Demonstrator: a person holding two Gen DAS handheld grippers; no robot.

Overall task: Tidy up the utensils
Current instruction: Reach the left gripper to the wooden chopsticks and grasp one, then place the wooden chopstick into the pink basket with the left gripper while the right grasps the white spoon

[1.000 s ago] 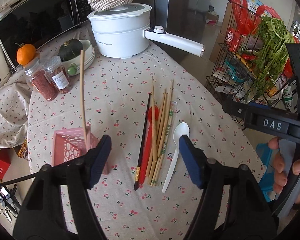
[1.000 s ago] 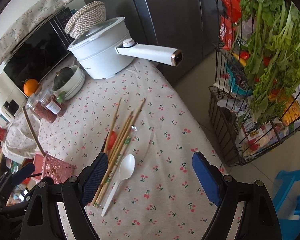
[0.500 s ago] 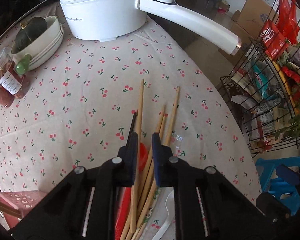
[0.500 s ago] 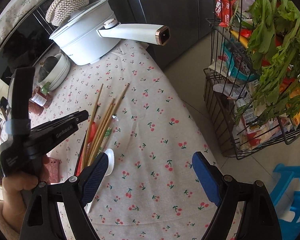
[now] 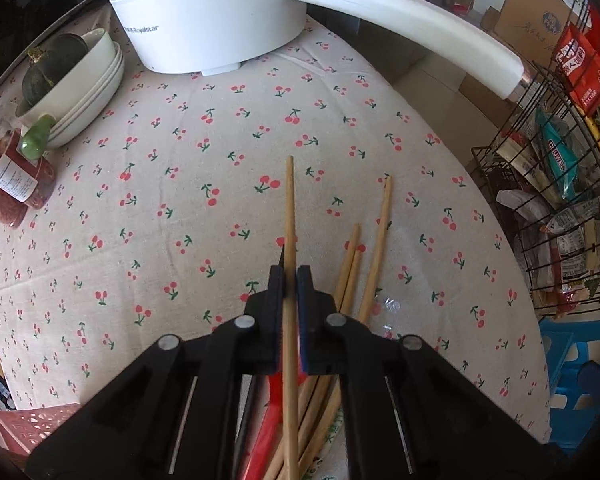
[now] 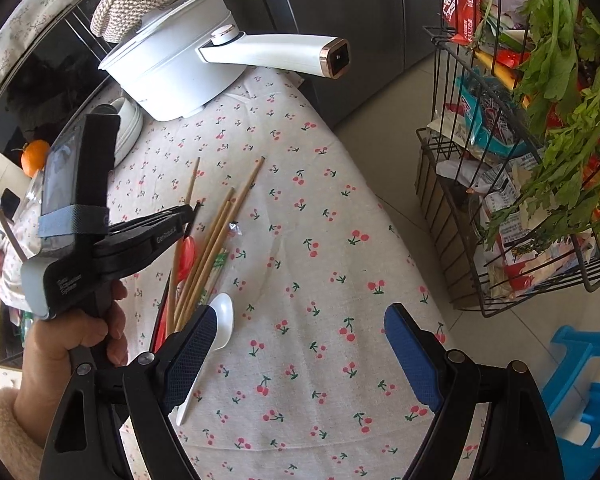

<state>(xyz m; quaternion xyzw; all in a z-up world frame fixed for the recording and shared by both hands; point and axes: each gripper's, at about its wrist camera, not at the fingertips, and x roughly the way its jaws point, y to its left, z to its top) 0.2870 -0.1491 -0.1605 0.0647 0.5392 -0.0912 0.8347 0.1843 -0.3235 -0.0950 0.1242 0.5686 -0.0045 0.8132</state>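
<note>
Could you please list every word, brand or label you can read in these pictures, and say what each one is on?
"Royalstar": on the white pot.
"GLUWEI", roughly: on a teal packet in the wire rack.
Red snack bag, jar label, cardboard box, left tongs body print: too blurred to read.

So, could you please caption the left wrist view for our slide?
Left gripper shut on one chopstick, others lying loose on the cherry-print tablecloth.

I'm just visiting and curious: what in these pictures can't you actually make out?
- Wooden chopstick in the left gripper: near end cut off by the left wrist view's bottom edge.
- Pink basket: mostly cut off at that view's corner.
- White spoon: handle partly behind the right gripper.
</note>
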